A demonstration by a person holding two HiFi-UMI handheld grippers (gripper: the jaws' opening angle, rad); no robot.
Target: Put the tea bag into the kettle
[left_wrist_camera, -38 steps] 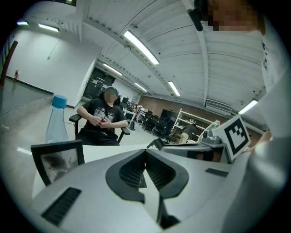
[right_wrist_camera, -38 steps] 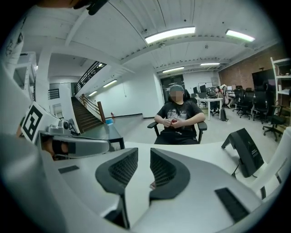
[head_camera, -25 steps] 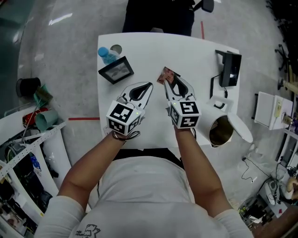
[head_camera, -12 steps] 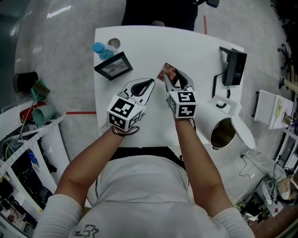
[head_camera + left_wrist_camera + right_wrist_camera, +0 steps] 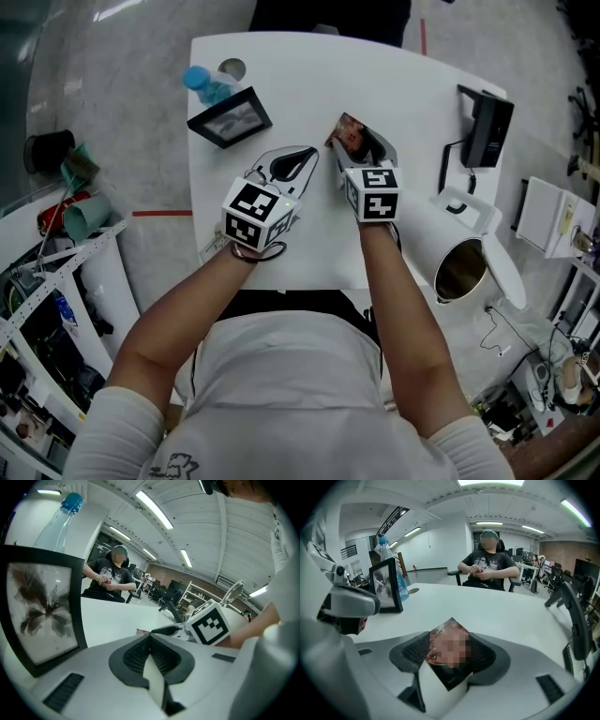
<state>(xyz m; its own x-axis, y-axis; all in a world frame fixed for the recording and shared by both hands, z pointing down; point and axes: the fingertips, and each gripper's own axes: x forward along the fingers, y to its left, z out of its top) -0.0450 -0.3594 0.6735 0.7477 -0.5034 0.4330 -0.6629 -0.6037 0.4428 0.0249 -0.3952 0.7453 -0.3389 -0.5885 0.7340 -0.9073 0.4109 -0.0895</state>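
Observation:
A reddish tea bag packet (image 5: 349, 134) (image 5: 450, 651) stands between the jaws of my right gripper (image 5: 364, 142) (image 5: 451, 639), low over the middle of the white table (image 5: 309, 244). Those jaws are opening, and the packet still sits in the gap between the ribbed pads. My left gripper (image 5: 307, 152) (image 5: 150, 637) is just to its left, its jaws shut tip to tip on nothing that I can see. The white kettle (image 5: 433, 234) sits at the table's right edge, lid swung open and its dark mouth facing me, right of my right forearm.
A black picture frame (image 5: 230, 120) (image 5: 386, 585) and a blue-capped water bottle (image 5: 208, 86) stand at the far left of the table. A black device with a cable (image 5: 487, 127) is at the far right. A person (image 5: 487, 564) sits across the table.
Both grippers have edged forward over the table. The right gripper's jaws have spread wider around the packet. The left gripper stays shut.

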